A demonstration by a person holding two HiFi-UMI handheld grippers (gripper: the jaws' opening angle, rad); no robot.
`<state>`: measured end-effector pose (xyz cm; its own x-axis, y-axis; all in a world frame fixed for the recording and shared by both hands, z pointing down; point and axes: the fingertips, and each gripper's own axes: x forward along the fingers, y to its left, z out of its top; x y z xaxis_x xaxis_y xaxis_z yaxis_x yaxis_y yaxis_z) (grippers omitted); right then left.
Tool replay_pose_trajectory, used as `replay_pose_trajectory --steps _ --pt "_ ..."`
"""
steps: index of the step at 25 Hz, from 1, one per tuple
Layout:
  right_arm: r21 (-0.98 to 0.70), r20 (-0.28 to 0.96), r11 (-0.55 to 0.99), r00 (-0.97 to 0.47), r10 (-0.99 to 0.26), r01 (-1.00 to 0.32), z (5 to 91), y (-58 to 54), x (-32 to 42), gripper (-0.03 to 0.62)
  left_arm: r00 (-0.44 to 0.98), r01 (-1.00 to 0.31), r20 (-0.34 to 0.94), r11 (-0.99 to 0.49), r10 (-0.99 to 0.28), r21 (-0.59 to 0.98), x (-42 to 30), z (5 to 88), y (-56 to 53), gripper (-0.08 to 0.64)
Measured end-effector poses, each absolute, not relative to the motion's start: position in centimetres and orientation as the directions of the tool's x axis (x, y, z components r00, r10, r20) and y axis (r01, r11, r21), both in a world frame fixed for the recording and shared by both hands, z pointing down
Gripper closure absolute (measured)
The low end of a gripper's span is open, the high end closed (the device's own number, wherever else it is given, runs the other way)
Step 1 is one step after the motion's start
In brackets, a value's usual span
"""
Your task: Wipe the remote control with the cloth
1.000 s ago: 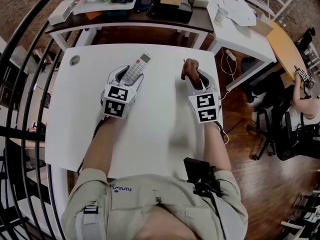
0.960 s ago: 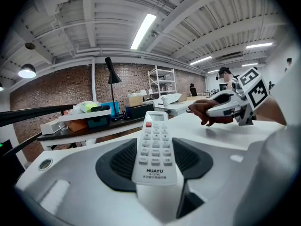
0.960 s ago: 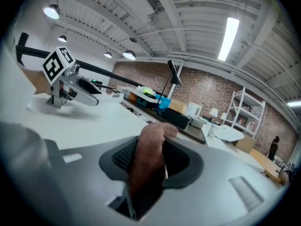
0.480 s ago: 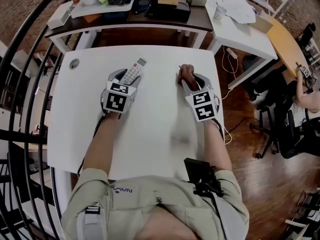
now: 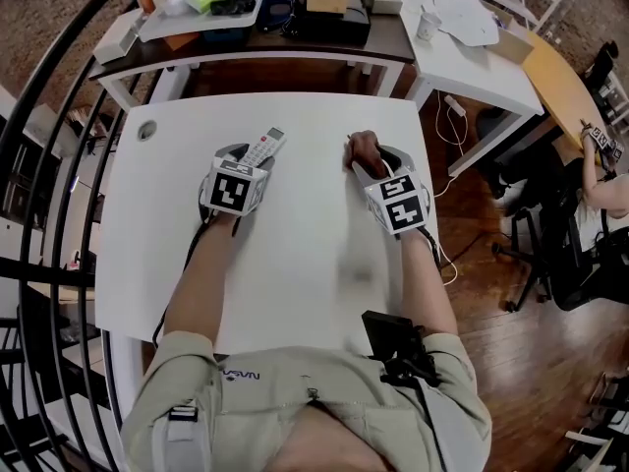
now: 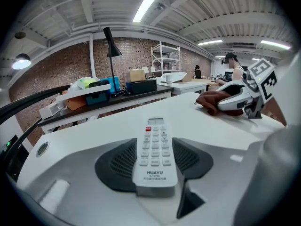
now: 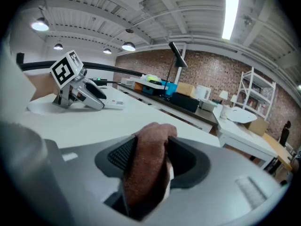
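A white remote control (image 5: 261, 147) (image 6: 155, 149) lies flat on the white table (image 5: 295, 264), keys up. My left gripper (image 5: 248, 157) (image 6: 154, 163) is shut on its near end, and both pads press its sides. A brown cloth (image 5: 365, 148) (image 7: 148, 164) is bunched between the jaws of my right gripper (image 5: 374, 157) (image 7: 155, 160). These jaws have just been opening. They stand wide, with both pad faces showing beside the cloth, which rests on the table. The grippers sit side by side, well apart.
A dark desk (image 5: 246, 29) with a tray, boxes and a lamp stands beyond the table's far edge. A white side table (image 5: 462, 37) is at the back right. A black railing (image 5: 39, 116) curves along the left. A person (image 5: 601, 190) sits far right.
Both grippers have tipped down and sunk toward the table top, carrying the remote and the cloth. The right jaws now stand wider around the cloth.
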<state>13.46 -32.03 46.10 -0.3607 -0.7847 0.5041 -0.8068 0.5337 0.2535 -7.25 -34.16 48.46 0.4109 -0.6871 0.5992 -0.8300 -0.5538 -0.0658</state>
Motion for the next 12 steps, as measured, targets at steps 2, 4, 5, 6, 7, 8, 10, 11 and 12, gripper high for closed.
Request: replay_pose_trajectory --steps 2,4,5,6,7,8,10,11,12 --pt "0.248 0.503 0.534 -0.364 -0.784 -0.808 46.0 -31.8 13.5 0.352 0.409 -0.831 0.597 -0.552 -0.69 -0.068 -7.3 48.4 -34.2 0.287" --pt "0.248 0.495 0.529 -0.363 -0.789 -0.812 45.6 -31.5 13.6 0.339 0.409 -0.826 0.599 -0.558 -0.688 -0.077 -7.2 48.4 -33.9 0.264" --pt "0.251 0.483 0.522 -0.362 -0.797 -0.815 45.1 -31.3 13.7 0.339 0.411 -0.823 0.597 -0.562 -0.689 -0.081 -7.1 48.3 -33.7 0.257" --pt "0.255 0.464 0.513 -0.362 -0.808 -0.819 44.4 -31.0 13.8 0.339 0.417 -0.821 0.587 -0.565 -0.694 -0.084 -7.0 47.9 -33.4 0.255" --pt "0.26 0.439 0.502 -0.362 -0.822 -0.825 43.5 -30.7 13.9 0.339 0.427 -0.819 0.569 -0.567 -0.703 -0.086 -6.8 47.3 -33.0 0.255" --pt "0.265 0.408 0.489 -0.362 -0.838 -0.831 42.4 -30.3 13.9 0.339 0.44 -0.818 0.541 -0.568 -0.717 -0.087 -6.6 46.3 -32.5 0.256" --pt "0.274 0.334 0.462 -0.367 -0.868 -0.843 39.9 -29.2 13.8 0.341 0.472 -0.82 0.46 -0.566 -0.752 -0.084 -6.1 43.5 -31.3 0.265" --pt "0.279 0.293 0.452 -0.373 -0.88 -0.847 38.4 -28.6 13.6 0.345 0.486 -0.822 0.411 -0.563 -0.771 -0.085 -5.9 41.8 -30.6 0.277" --pt "0.287 0.253 0.444 -0.38 -0.89 -0.849 36.9 -27.8 13.4 0.375 0.498 -0.825 0.36 -0.559 -0.789 -0.086 -5.7 40.1 -29.8 0.306"
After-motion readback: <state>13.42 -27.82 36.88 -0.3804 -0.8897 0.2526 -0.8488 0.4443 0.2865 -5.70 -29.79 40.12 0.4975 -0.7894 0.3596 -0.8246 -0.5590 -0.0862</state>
